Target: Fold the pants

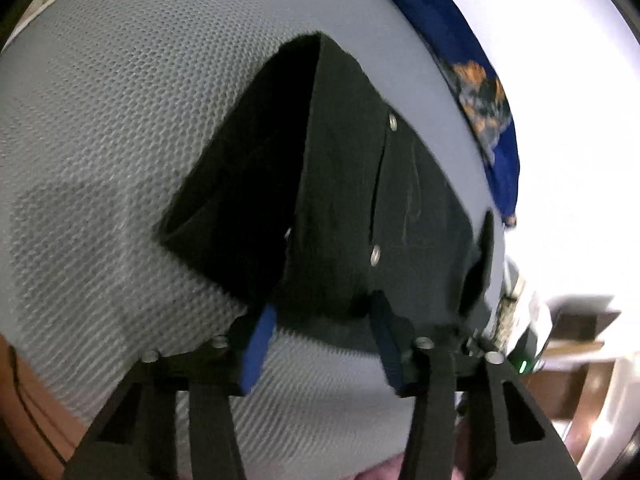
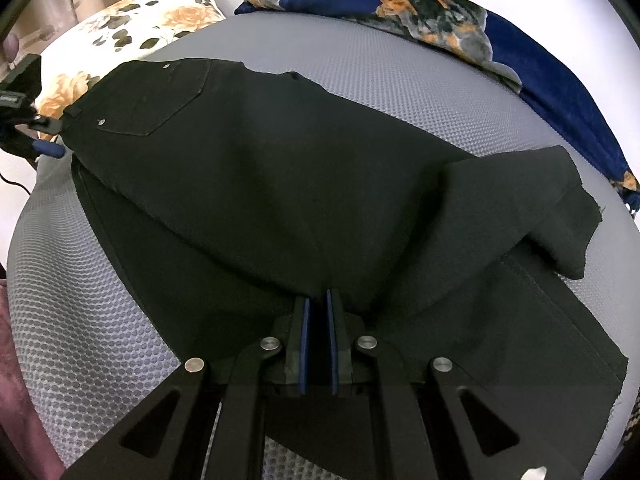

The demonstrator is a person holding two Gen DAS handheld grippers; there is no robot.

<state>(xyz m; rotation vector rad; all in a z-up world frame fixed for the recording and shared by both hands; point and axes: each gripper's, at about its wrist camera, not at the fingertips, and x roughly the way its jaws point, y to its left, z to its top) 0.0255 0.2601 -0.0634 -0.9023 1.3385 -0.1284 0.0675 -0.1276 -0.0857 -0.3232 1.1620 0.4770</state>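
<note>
While the black pants (image 2: 280, 168) lie spread across the grey mesh-textured mattress (image 2: 80, 320), both grippers meet them at opposite ends. At the far left of the right wrist view, the left gripper (image 2: 44, 136) sits at the waistband edge, beside the riveted back pocket (image 2: 160, 96), with a floral pillow (image 2: 132, 36) just behind it. In its own wrist view, the left gripper (image 1: 320, 312) has its blue-padded fingers (image 1: 260, 344) spread apart, and the waist end of the pants (image 1: 340, 200) sits between and just ahead of them, with the edge of the cloth reaching the fingertips; whether the pads actually pinch any fabric cannot be told.

Moving to the centre, the right gripper (image 2: 319, 300) has its blue pads (image 2: 305, 340) drawn close together with a narrow dark gap between them, and a fold of the pant fabric bunches up at the tips, so it appears clamped on the cloth. From that point the pants fan away toward the waistband on the upper left.

On the right, one pant leg (image 2: 560, 208) is doubled over the other, its raw hem lying on top. Beyond it, along the mattress's far edge, a blue floral blanket (image 2: 540, 60) is heaped.
</note>
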